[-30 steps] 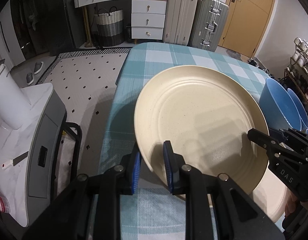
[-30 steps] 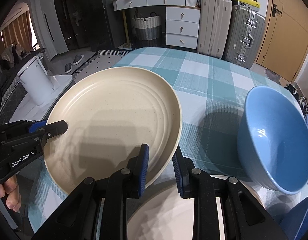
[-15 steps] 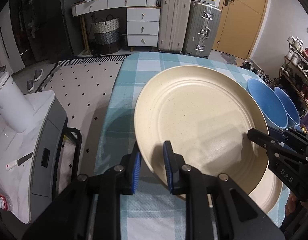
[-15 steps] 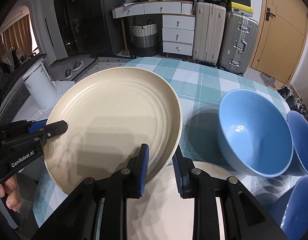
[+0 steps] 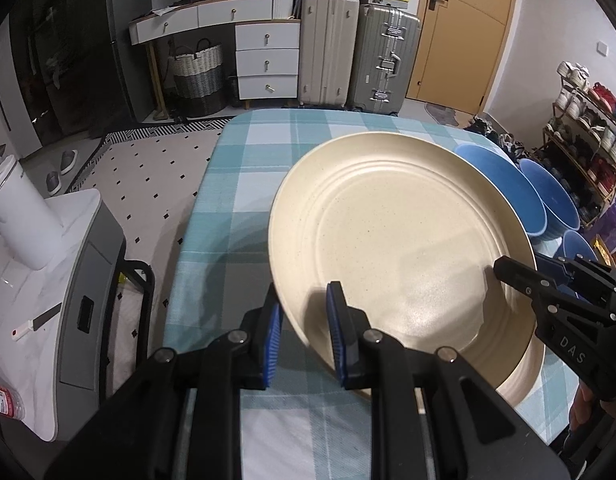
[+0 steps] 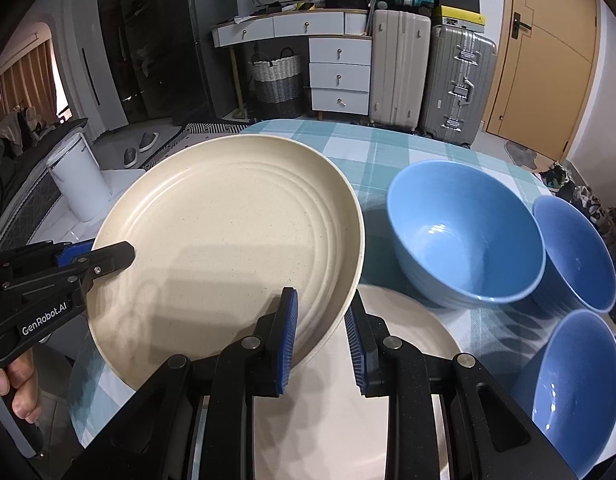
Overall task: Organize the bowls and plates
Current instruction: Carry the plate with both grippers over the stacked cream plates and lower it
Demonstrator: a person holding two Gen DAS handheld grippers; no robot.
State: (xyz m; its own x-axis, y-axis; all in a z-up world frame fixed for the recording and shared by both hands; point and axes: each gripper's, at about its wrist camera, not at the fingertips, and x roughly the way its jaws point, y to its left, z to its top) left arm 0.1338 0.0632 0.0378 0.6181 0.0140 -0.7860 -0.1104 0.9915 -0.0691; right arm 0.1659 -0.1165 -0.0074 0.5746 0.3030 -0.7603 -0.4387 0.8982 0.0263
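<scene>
A cream plate (image 5: 400, 240) (image 6: 227, 248) is held in the air over the checked table (image 5: 243, 184), tilted. My left gripper (image 5: 303, 336) is shut on its left rim. My right gripper (image 6: 320, 332) is shut on its right rim; it also shows at the right of the left wrist view (image 5: 520, 276). A second cream plate (image 6: 404, 344) lies on the table under the held one. Three blue bowls stand on the right: a large one (image 6: 464, 236), one behind it (image 6: 576, 256), and one nearer (image 6: 576, 376).
The table's left edge (image 5: 187, 240) drops to the floor. A grey cabinet (image 5: 83, 280) with a white cylinder (image 5: 19, 216) stands left of it. Suitcases (image 5: 356, 52), drawers and a basket stand at the far wall. A shoe rack (image 5: 588, 136) stands at the right.
Both grippers have carried the plate back toward me and lifted it; more of the table and all three bowls have come into view. Both grips are unchanged.
</scene>
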